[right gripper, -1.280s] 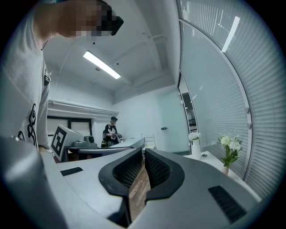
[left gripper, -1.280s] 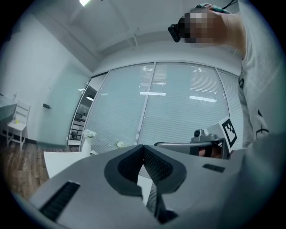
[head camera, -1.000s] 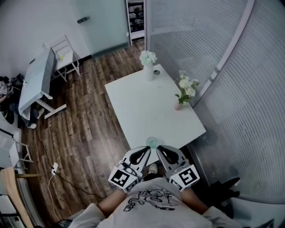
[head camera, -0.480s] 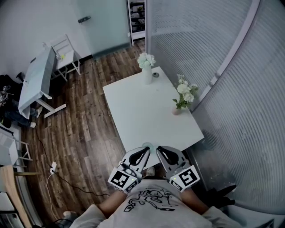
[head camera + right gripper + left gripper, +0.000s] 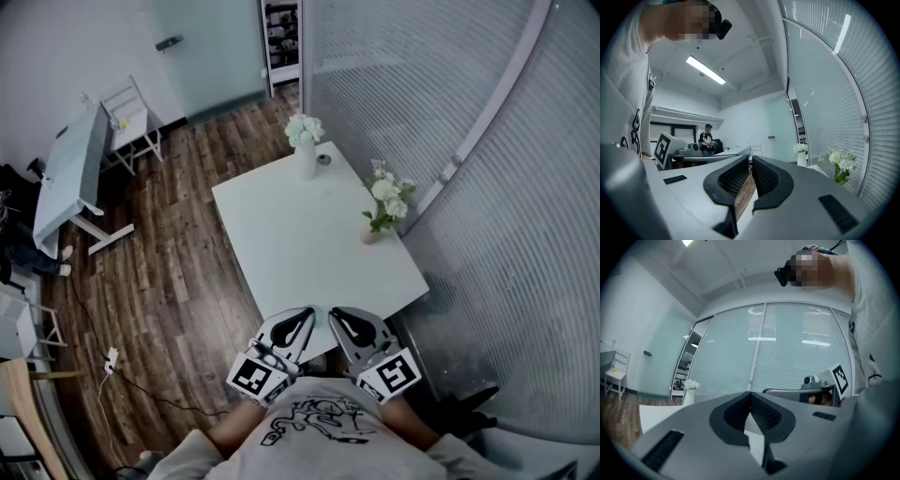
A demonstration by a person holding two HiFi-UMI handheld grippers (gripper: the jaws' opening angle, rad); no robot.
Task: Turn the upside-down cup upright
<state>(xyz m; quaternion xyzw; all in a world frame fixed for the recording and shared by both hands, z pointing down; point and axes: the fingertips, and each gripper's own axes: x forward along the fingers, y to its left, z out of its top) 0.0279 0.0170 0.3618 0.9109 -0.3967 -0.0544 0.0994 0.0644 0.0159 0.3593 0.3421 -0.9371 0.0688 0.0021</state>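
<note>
No cup shows in any view at this moment; the table's near edge lies hidden behind my gripper tips. In the head view my left gripper [image 5: 307,315] and right gripper [image 5: 334,315] sit side by side close to my chest, both pointing level at the near edge of the white table [image 5: 309,234]. Both are shut with nothing in them. In the left gripper view the left gripper [image 5: 750,399] has its jaws pressed together. In the right gripper view only a hairline gap shows between the jaws of the right gripper [image 5: 751,161].
A white vase of flowers [image 5: 306,150] stands at the table's far end beside a small dark object [image 5: 324,159]. A small pink vase of flowers [image 5: 378,214] stands at its right edge. A ribbed glass wall [image 5: 469,141] curves along the right. A folded grey table [image 5: 66,173] and white chair [image 5: 131,117] stand far left.
The table has slid away and up in the head view. The pale green cup at its near edge has gone out of sight behind the gripper tips. Both grippers stay shut.
</note>
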